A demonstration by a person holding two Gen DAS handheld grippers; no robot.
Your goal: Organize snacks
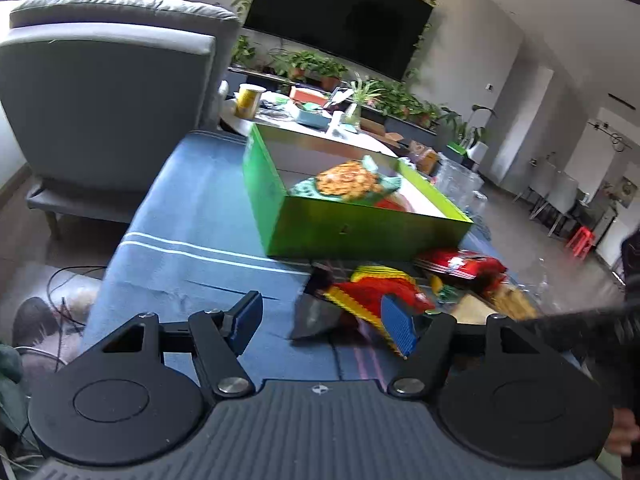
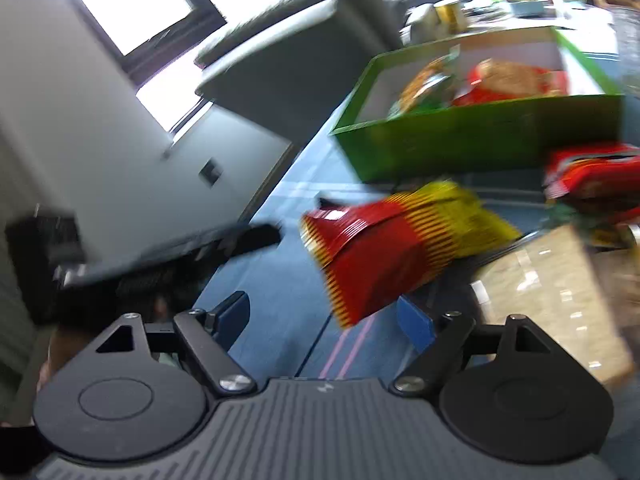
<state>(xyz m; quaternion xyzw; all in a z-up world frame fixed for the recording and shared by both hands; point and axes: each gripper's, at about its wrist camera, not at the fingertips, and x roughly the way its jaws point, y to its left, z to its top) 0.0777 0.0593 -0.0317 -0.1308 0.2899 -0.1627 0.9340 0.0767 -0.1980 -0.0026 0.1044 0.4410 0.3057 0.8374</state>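
Nearest the lens in the left wrist view, the left claw point(image 1: 320, 322) stands spread with nothing pinched, its blue pads either side of a red-and-yellow striped snack bag point(image 1: 374, 300) that lies on the blue-clothed counter point(image 1: 192, 240) at about one o'clock from the claw. The right claw point(image 2: 326, 320) is likewise spread and empty, and in its own view the same striped bag point(image 2: 384, 248) sits just ahead at twelve to one o'clock, partly over the gap between its fingers. Beyond the bag, at twelve o'clock, the green box point(image 1: 360, 232) already holds two snack packets, one green-edged point(image 1: 344, 184) and one red. A second red snack bag point(image 1: 460, 266) lies near the box's front wall at two o'clock. Both views are smeared, which suggests quick travel, and both claws appear aimed at the same bag. The likely trouble is a collision between the claws, or a shallow pinch on the slick crinkled film that lets the bag slip or slide away across the cloth. A hard squeeze could crush the contents, and lifting low could snag the box's front wall.
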